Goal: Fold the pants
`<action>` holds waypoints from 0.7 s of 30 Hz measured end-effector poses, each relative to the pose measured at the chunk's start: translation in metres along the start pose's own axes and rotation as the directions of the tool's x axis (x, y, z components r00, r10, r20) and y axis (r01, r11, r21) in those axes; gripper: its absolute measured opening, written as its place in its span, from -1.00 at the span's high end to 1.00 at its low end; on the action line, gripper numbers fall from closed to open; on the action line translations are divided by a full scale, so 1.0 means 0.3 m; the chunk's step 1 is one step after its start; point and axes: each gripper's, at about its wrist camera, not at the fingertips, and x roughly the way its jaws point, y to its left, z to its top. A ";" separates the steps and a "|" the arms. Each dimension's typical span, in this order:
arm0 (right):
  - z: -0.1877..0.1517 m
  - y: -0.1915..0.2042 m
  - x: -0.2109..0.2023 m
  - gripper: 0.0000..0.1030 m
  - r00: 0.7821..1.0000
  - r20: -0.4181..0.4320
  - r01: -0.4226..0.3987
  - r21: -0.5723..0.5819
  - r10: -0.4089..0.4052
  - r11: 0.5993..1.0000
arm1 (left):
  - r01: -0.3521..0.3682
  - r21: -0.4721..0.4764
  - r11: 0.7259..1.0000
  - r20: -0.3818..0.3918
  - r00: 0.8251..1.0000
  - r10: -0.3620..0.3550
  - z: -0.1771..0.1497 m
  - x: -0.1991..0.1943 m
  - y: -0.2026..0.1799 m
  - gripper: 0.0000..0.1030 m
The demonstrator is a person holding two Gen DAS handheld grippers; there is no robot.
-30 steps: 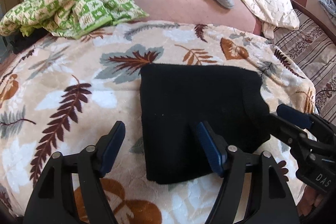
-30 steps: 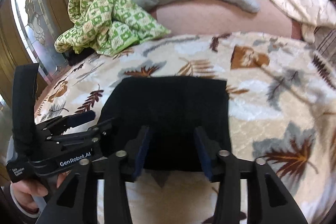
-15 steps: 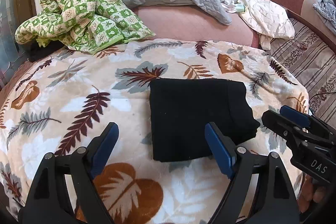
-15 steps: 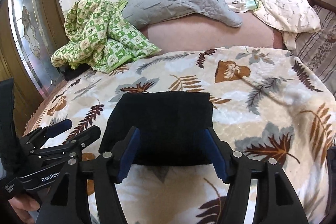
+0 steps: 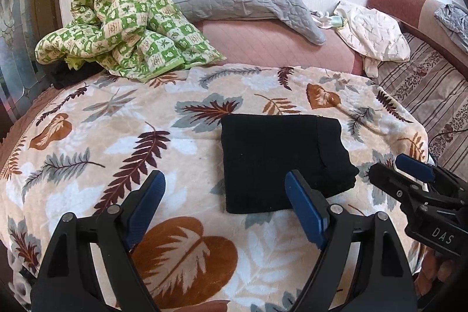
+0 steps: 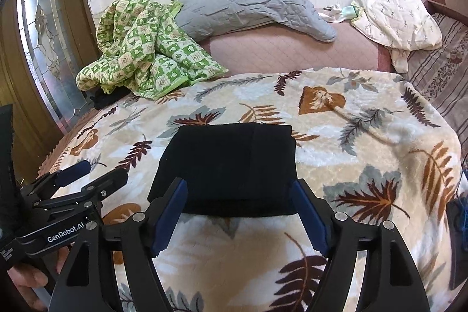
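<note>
The pants [image 5: 278,163] lie folded into a compact black rectangle on the leaf-print blanket [image 5: 117,142] covering the bed.

The left tool [image 5: 225,201] hangs above the blanket with its jaws spread wide, gripping nothing. The pants sit ahead of it and toward its right finger, whose tip overlaps their near edge in that view.

The right tool [image 6: 238,203] is also wide open and empty. The pants [image 6: 228,165] lie straight ahead of it, their near edge framed between its two fingers. Whether either tool touches the cloth cannot be told.
</note>
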 end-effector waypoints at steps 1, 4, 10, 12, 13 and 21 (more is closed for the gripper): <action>-0.004 0.004 -0.005 -0.47 1.000 -0.003 0.000 -0.002 0.000 1.000 | 0.000 0.002 1.000 0.001 1.000 0.000 -0.001 -0.004 0.000 -0.65; -0.009 0.008 -0.015 -0.47 1.000 -0.001 -0.002 -0.004 0.002 1.000 | -0.001 0.008 1.000 0.005 1.000 0.001 -0.006 -0.014 -0.001 -0.65; -0.015 0.016 -0.030 -0.53 1.000 0.004 -0.005 -0.007 0.005 1.000 | -0.006 0.007 1.000 0.009 1.000 0.006 -0.016 -0.026 -0.004 -0.65; -0.016 0.018 -0.032 -0.53 1.000 0.001 -0.005 -0.007 0.005 1.000 | -0.005 0.006 1.000 0.009 1.000 0.005 -0.019 -0.028 -0.003 -0.65; -0.018 0.018 -0.035 -0.53 1.000 0.000 -0.006 -0.008 0.006 1.000 | -0.005 0.007 1.000 0.008 1.000 0.005 -0.019 -0.028 -0.003 -0.65; -0.023 0.014 -0.033 -0.54 1.000 -0.014 -0.006 -0.007 0.006 1.000 | 0.000 0.013 1.000 0.004 1.000 0.000 -0.031 -0.040 -0.008 -0.65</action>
